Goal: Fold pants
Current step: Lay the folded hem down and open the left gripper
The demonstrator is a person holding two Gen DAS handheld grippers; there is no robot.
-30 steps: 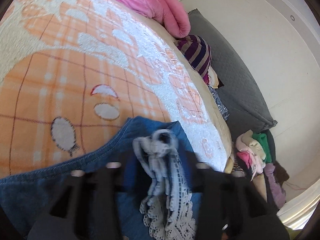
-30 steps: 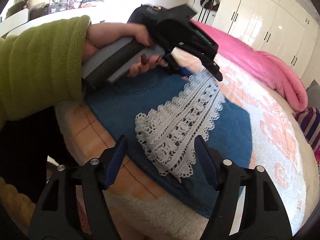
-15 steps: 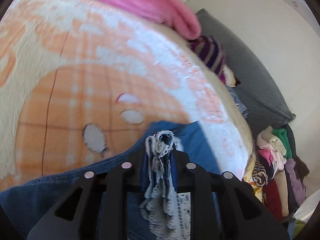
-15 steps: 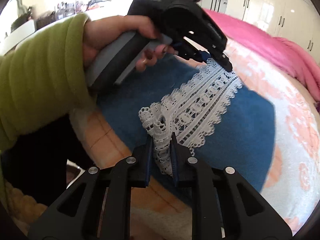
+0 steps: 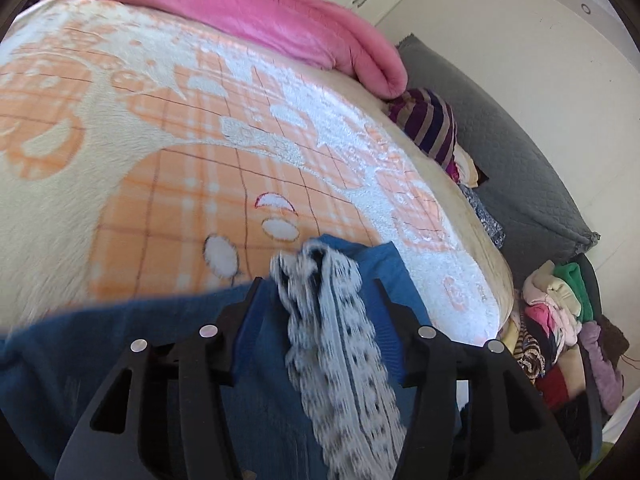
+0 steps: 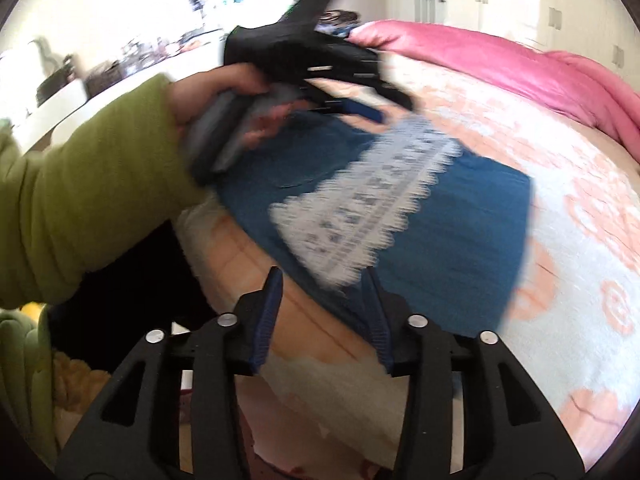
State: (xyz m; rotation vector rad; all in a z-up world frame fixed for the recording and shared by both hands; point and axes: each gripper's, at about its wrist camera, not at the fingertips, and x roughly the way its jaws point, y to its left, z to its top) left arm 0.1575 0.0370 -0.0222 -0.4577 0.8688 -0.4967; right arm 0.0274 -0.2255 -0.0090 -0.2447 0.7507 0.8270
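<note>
Blue denim pants (image 6: 440,216) with a white lace trim strip (image 6: 372,208) lie folded on the orange-and-cream plaid fleece blanket (image 5: 168,152) of the bed, near its front edge. Each black hand-held gripper is opening: the left hand-held gripper (image 5: 316,292) has the lace end between its spread fingers, not pinched, and the right hand-held gripper (image 6: 324,284) stands open just at the trim's near end. A rolled pink quilt (image 5: 260,12) lies along the far side. A green sleeve (image 6: 80,200) shows on the person's left arm.
</note>
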